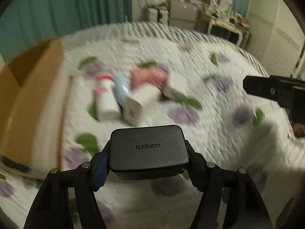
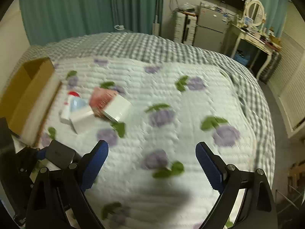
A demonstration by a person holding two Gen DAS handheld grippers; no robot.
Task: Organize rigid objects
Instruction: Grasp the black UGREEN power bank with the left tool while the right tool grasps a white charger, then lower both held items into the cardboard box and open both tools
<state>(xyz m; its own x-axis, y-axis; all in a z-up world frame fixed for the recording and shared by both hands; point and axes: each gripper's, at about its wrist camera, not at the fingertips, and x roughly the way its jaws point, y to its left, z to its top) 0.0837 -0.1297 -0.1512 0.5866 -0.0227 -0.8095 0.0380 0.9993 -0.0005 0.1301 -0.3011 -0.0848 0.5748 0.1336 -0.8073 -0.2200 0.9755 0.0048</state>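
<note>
My left gripper (image 1: 147,152) is shut on a black UGREEN charger (image 1: 148,148) and holds it above the bed. The charger also shows in the right wrist view (image 2: 60,155) at lower left. My right gripper (image 2: 151,162) is open and empty above the quilt; one of its fingers (image 1: 266,89) shows at the right of the left wrist view. A blurred pile lies mid-bed: a white bottle with a red cap (image 1: 105,99), a light blue item (image 1: 121,87), a white box (image 1: 139,103), a pink box (image 1: 148,77) and another white box (image 1: 176,87).
An open cardboard box (image 1: 28,95) stands at the bed's left edge, also in the right wrist view (image 2: 28,91). The bed has a white quilt with purple flowers (image 2: 190,114). Behind it are teal curtains, a fridge (image 2: 209,28) and a dressing table (image 2: 253,38).
</note>
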